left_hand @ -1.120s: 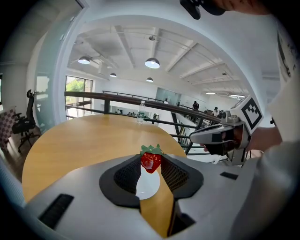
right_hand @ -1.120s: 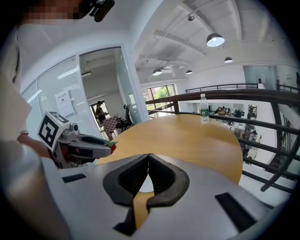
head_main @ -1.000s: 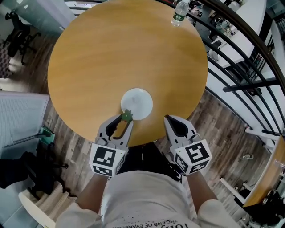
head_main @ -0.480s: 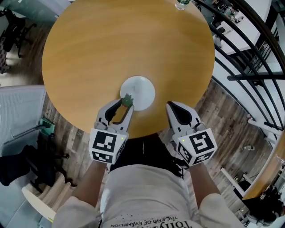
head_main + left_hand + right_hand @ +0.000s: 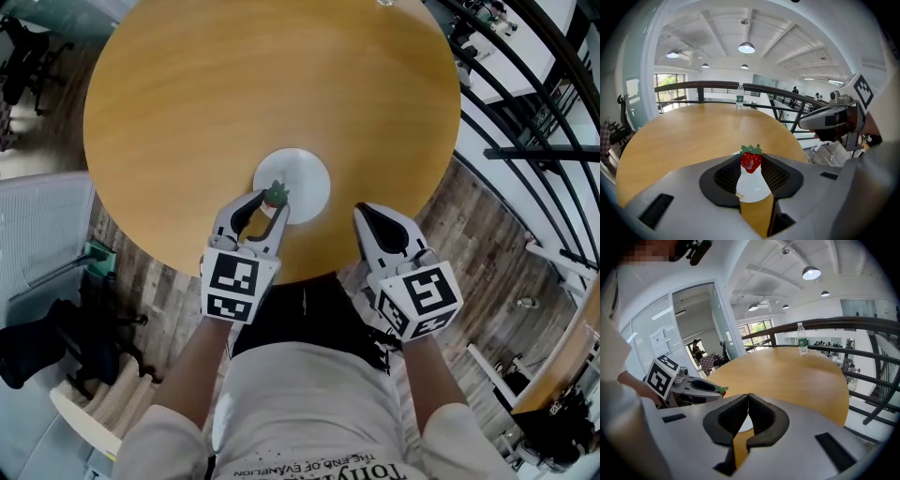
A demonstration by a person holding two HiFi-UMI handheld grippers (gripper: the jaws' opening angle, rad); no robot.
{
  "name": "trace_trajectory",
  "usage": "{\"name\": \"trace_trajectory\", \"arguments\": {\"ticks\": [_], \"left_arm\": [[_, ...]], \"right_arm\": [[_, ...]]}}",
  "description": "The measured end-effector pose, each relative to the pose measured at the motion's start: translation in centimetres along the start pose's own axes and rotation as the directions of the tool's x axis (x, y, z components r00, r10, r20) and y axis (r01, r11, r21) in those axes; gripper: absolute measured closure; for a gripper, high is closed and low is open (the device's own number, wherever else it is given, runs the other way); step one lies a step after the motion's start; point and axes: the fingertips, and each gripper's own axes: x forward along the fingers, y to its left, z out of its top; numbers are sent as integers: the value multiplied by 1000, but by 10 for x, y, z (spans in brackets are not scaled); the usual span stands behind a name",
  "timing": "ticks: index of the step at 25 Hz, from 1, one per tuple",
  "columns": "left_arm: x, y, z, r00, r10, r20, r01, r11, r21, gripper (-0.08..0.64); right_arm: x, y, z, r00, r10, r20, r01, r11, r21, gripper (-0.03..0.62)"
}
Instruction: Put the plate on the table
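A white plate [image 5: 298, 178] lies flat on the round wooden table [image 5: 234, 84], near its front edge. My left gripper [image 5: 271, 202] is shut on a small red strawberry [image 5: 276, 196] with a green top, held over the plate's near rim. In the left gripper view the strawberry [image 5: 751, 160] sits pinched at the jaw tips, with the plate [image 5: 753, 187] below it. My right gripper [image 5: 362, 212] hovers over the table's front edge, right of the plate, its jaws shut and empty. The right gripper view shows its pads [image 5: 759, 414] touching and a sliver of plate [image 5: 746, 423] behind.
A water bottle [image 5: 739, 96] stands at the table's far edge, also in the right gripper view [image 5: 802, 345]. A dark curved railing [image 5: 525, 103] runs along the right of the table. Grey panel and dark gear [image 5: 56, 337] lie on the floor at left.
My left gripper has carried the strawberry forward and slightly right, from the plate's near-left edge to over its rim. The right gripper has barely moved.
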Motion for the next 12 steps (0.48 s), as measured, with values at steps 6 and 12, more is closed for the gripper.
{"name": "trace_trajectory", "arguments": {"ticks": [6, 12], "left_arm": [[24, 2, -12, 999, 5, -43, -5, 1000, 15, 411], [41, 4, -18, 996, -1, -94, 6, 999, 47, 411]], "right_arm": [[3, -8, -10, 1000, -7, -10, 7, 1000, 13, 566], [5, -13, -11, 1000, -11, -10, 11, 1000, 19, 566]]}}
